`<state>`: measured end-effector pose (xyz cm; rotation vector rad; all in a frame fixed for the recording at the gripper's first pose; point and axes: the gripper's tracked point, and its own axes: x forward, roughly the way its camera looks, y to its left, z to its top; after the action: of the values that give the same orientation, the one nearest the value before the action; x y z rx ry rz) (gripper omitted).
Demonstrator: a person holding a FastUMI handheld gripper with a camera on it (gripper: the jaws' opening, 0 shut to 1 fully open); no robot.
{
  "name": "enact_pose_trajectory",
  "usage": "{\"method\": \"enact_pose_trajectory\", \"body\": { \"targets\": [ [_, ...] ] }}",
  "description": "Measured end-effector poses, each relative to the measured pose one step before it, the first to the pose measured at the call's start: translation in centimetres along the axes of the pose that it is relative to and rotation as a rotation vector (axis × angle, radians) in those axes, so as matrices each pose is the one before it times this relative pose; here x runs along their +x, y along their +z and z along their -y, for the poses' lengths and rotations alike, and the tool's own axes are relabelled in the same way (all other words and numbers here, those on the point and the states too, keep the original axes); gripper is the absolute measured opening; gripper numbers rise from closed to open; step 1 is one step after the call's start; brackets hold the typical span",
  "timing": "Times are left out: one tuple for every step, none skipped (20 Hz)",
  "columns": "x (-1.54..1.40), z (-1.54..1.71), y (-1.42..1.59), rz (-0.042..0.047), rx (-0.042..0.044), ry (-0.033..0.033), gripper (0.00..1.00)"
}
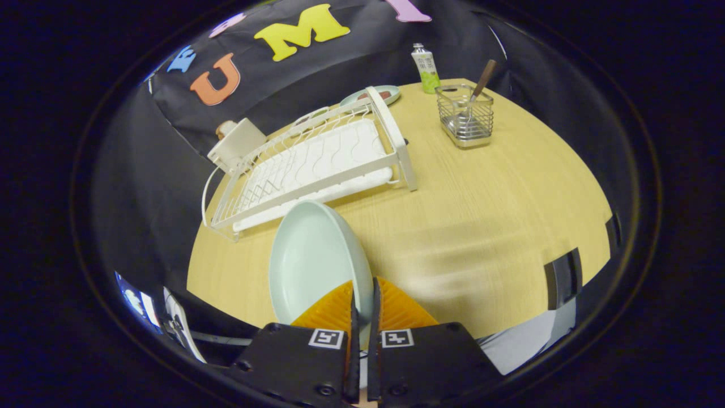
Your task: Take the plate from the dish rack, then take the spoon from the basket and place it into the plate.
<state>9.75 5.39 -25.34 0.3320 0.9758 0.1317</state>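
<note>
Clamped between my gripper [362, 300] fingers: pale plate [311, 258], held on edge above table [481, 226] | beyond: white dish rack [317, 164] | farther: wire basket [465, 119], spoon [480, 88] standing inside | bottle [426, 69] behind.

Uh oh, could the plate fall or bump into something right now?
It might. The gripper pinches the pale green plate only by its rim, on edge above the table, so it could slip or swing. The white dish rack sits just beyond it, so a forward tilt could knock the plate against the rack.
</note>
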Motion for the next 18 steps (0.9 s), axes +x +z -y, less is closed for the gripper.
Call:
{"method": "enact_pose_trajectory", "body": {
  "targets": [
    [0.452,0.504,-0.259,-0.01972,0.01145,0.02112,0.12],
    [0.286,0.559,-0.206,-0.01607,0.01796,0.02094,0.13],
    [0.394,0.218,-0.076,-0.01031,0.01838,0.02325,0.14],
    [0.078,0.163,-0.001,-0.00929,0.00979,0.01667,0.15],
    [0.002,0.476,-0.036,-0.00536,0.00034,0.00738,0.16],
    [-0.076,0.300,0.155,0.00932,-0.00593,0.00088,0.16],
    [-0.101,0.434,0.195,0.01725,-0.01995,-0.02423,0.19],
    [-0.091,0.452,0.394,0.02403,-0.03237,-0.02847,0.21],
    [-0.385,0.253,0.266,0.02610,-0.03043,-0.02156,0.22],
    [-0.332,0.292,0.478,0.02728,-0.01731,-0.01360,0.24],
    [-0.349,0.058,0.505,0.03177,0.00352,0.00099,0.36],
    [-0.512,0.016,0.642,0.03184,0.01555,0.01082,0.49],
    [-0.456,-0.147,0.683,0.03034,0.00624,0.02119,0.61],
    [-0.258,-0.161,0.641,0.03436,-0.00539,0.01942,0.71],
    [-0.099,0.392,0.676,0.02799,-0.01516,-0.01322,0.86],
    [-0.937,0.444,1.078,0.03720,-0.02915,-0.02213,0.94],
    [0.337,0.797,0.737,0.03626,-0.03509,-0.02847,1.00],
    [0.004,0.761,0.563,0.03286,-0.04158,-0.04243,1.00]
  ]
}}
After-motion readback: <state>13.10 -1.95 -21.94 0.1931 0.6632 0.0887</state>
